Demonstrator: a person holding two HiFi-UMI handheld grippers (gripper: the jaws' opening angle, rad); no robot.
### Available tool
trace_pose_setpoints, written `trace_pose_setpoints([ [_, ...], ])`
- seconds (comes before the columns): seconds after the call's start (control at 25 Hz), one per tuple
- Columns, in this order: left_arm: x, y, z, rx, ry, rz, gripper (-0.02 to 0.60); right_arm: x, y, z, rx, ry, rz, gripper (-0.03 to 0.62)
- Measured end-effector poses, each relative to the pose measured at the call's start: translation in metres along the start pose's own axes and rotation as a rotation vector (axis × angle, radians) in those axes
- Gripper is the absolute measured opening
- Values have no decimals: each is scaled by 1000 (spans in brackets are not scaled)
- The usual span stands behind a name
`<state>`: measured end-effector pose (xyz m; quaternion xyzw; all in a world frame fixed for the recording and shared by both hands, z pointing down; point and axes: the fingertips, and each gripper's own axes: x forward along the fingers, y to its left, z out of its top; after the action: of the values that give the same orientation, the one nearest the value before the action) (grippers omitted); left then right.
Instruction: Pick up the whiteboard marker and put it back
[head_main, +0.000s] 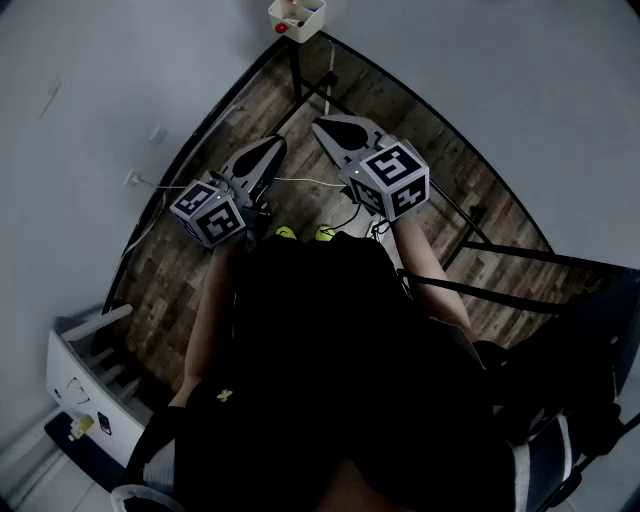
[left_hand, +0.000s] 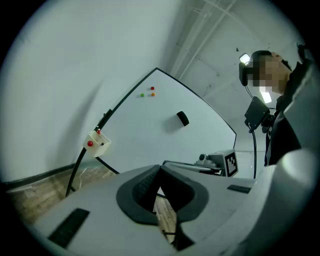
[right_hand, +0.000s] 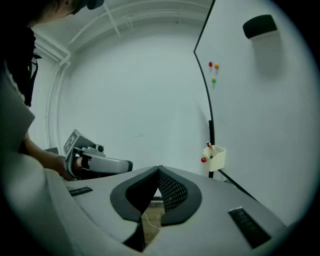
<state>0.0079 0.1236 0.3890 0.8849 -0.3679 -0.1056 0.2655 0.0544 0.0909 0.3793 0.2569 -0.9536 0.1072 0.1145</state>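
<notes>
Left tongs sitting together, holding nothing | right tongs likewise pressing together, empty | whiteboard marker seemingly standing in holder box at whiteboard edge, well apart from both | next: opening one tongs while approaching, aiming squarely at barrel

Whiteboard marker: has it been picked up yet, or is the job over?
Nothing is in hand: the left gripper and right gripper are both shut and empty. The marker sits in the small box at the whiteboard edge. Whether that's before pick-up or after return, I can't tell.
</notes>
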Motion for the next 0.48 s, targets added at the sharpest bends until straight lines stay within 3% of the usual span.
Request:
trace_pose_setpoints([
  [0.32, 9, 5, 4, 12, -8, 37, 15, -4, -22, 3, 9, -26, -3, 3],
  [0.48, 21, 4, -5, -19, -7, 56, 15, -8, -40, -8, 40, -17, -1, 4],
])
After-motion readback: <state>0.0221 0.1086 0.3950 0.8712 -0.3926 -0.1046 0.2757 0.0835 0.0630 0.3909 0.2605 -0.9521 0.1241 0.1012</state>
